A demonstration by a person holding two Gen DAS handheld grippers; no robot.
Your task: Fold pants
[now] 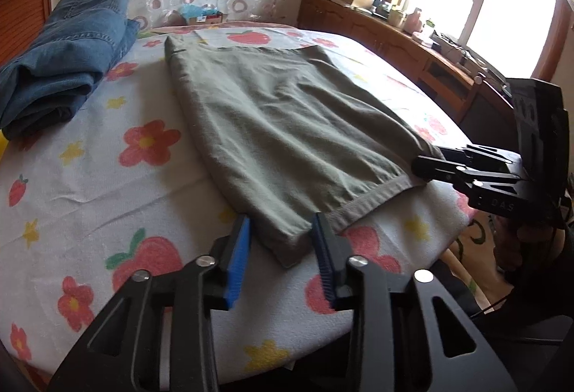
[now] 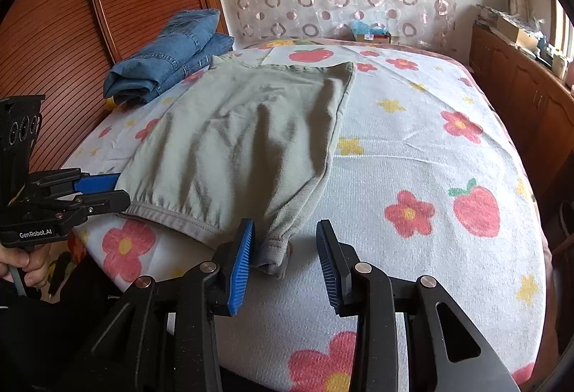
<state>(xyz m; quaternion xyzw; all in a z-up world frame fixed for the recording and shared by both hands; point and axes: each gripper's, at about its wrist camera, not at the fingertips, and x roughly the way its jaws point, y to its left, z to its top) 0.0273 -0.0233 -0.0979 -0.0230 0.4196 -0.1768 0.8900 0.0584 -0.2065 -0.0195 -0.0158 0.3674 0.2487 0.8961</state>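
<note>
Grey-green pants (image 1: 272, 126) lie flat on the flowered bed sheet (image 1: 107, 176), folded lengthwise, waistband nearest me. My left gripper (image 1: 281, 250) is open, its blue pads on either side of the near left waistband corner. My right gripper (image 2: 285, 253) is open around the near right corner, where the cloth (image 2: 274, 257) bunches against the left pad. The pants also show in the right wrist view (image 2: 244, 140). Each gripper appears from the side in the other's view: the right one (image 1: 423, 167), the left one (image 2: 114, 191).
Folded blue jeans (image 1: 68, 58) lie at the bed's far left (image 2: 172, 51), by a wooden slatted headboard (image 2: 107, 15). A wooden cabinet (image 1: 394, 33) with clutter stands under the window on the right. A small box (image 2: 371, 33) sits at the far edge.
</note>
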